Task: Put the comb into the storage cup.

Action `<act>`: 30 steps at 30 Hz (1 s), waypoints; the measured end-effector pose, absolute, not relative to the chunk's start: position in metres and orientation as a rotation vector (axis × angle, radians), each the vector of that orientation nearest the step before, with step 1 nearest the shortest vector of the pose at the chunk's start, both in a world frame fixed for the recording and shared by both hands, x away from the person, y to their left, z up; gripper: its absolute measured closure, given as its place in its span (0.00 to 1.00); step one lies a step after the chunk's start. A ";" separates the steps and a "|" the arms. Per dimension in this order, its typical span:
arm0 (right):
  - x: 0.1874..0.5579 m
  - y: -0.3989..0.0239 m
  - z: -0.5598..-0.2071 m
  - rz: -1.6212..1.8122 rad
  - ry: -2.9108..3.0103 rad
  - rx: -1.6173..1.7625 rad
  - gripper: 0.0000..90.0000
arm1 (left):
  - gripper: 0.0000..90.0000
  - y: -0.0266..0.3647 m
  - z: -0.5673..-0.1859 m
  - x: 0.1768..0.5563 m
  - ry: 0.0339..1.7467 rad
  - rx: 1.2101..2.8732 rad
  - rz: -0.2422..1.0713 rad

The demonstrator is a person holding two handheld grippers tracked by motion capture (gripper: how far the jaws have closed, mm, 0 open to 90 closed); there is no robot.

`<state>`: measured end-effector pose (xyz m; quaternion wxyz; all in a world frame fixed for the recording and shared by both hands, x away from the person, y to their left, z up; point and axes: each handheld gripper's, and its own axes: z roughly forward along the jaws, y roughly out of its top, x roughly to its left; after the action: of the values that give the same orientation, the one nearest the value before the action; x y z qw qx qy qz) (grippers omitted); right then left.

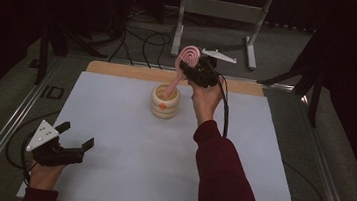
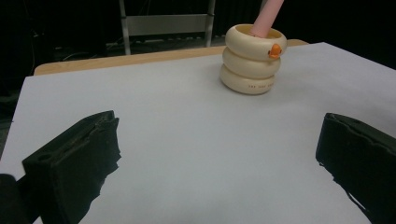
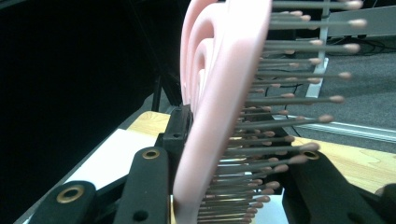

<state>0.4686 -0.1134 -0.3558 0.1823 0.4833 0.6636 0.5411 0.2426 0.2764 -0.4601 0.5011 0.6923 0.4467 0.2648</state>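
My right gripper is clamped on the brush head, handle angled down into the holder. If I tilt or pull sideways, the handle could lever the holder over. My left gripper waits open, well away from the holder.

1. Dark curtains close the room off, past the right claw; the light is dim.
2. Grey carpet beyond that claw – black cables lie across it.
3. A grey metal frame stands on the carpet beyond the right claw.
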 end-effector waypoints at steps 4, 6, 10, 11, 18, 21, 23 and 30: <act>0.469 -0.113 -0.357 1.523 1.873 1.364 0.71 | 0.00 0.276 -0.460 0.243 1.079 1.674 0.639; 0.469 -0.113 -0.359 1.523 1.871 1.372 0.71 | 0.00 0.276 -0.460 0.243 1.078 1.674 0.640; 0.469 -0.111 -0.362 1.525 1.871 1.377 0.71 | 0.00 0.276 -0.460 0.243 1.077 1.676 0.641; 0.468 -0.111 -0.362 1.524 1.873 1.374 0.71 | 0.00 0.275 -0.460 0.242 1.076 1.676 0.641; 0.468 -0.109 -0.366 1.522 1.871 1.381 0.71 | 0.00 0.275 -0.460 0.243 1.074 1.678 0.642; 0.469 -0.108 -0.369 1.521 1.873 1.388 0.71 | 0.00 0.275 -0.460 0.243 1.073 1.678 0.642; 0.469 -0.108 -0.370 1.519 1.873 1.394 0.71 | 0.00 0.275 -0.460 0.243 1.073 1.677 0.642; 0.469 -0.108 -0.374 1.518 1.870 1.406 0.71 | 0.00 0.275 -0.459 0.243 1.071 1.673 0.640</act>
<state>0.4694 -0.1081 -0.3742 0.1755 0.4962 0.6601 0.5359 0.2425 0.2749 -0.4590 0.5031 0.6928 0.4436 0.2648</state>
